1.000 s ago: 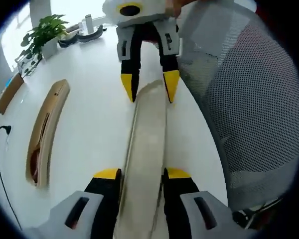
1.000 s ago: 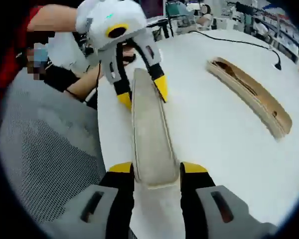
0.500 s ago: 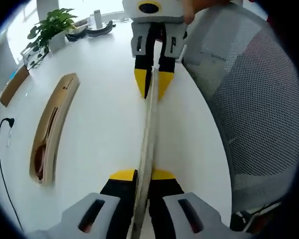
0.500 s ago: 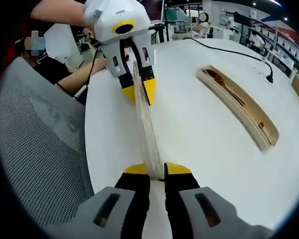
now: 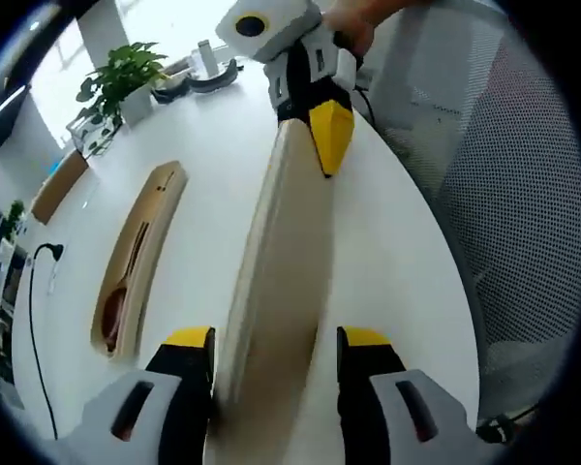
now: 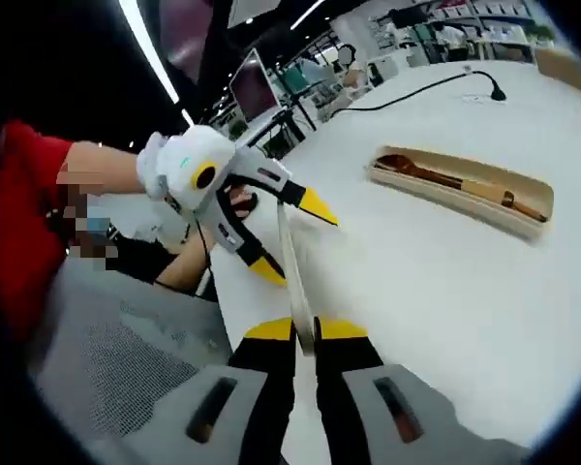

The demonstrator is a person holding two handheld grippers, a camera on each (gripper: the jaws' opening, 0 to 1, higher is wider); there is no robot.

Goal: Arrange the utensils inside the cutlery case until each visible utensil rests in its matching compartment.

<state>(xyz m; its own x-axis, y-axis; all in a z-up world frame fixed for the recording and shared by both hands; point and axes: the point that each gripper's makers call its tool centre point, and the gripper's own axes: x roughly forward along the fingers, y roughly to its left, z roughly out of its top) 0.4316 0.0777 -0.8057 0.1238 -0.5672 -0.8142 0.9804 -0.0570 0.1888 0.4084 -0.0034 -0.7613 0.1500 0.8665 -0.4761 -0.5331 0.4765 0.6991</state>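
Note:
A long beige lid (image 5: pixel 281 262) of the cutlery case hangs above the white table (image 5: pixel 198 145), reaching from one gripper to the other. My left gripper (image 5: pixel 276 339) is open, its jaws spread wide on either side of the lid's near end. My right gripper (image 6: pixel 305 331) is shut on the thin edge of the lid (image 6: pixel 289 257). In the left gripper view the right gripper (image 5: pixel 324 136) clamps the far end. In the right gripper view the left gripper (image 6: pixel 290 237) straddles the lid with gaps. The case's base (image 5: pixel 140 252) (image 6: pixel 465 189) lies apart on the table, holding a wooden spoon (image 5: pixel 116 305) (image 6: pixel 416 171).
A grey mesh chair (image 5: pixel 523 194) (image 6: pixel 126 368) stands at the table's edge beside the lid. A potted plant (image 5: pixel 121 73) and a dark curved object (image 5: pixel 208 77) sit at the far end. A black cable (image 5: pixel 34 320) (image 6: pixel 416 87) runs over the table. A red sleeve (image 6: pixel 29 223) shows.
My left gripper has opened from shut on the lid's thin edge to wide apart. The lid now shows its broad face in the left gripper view. Both cameras have tilted.

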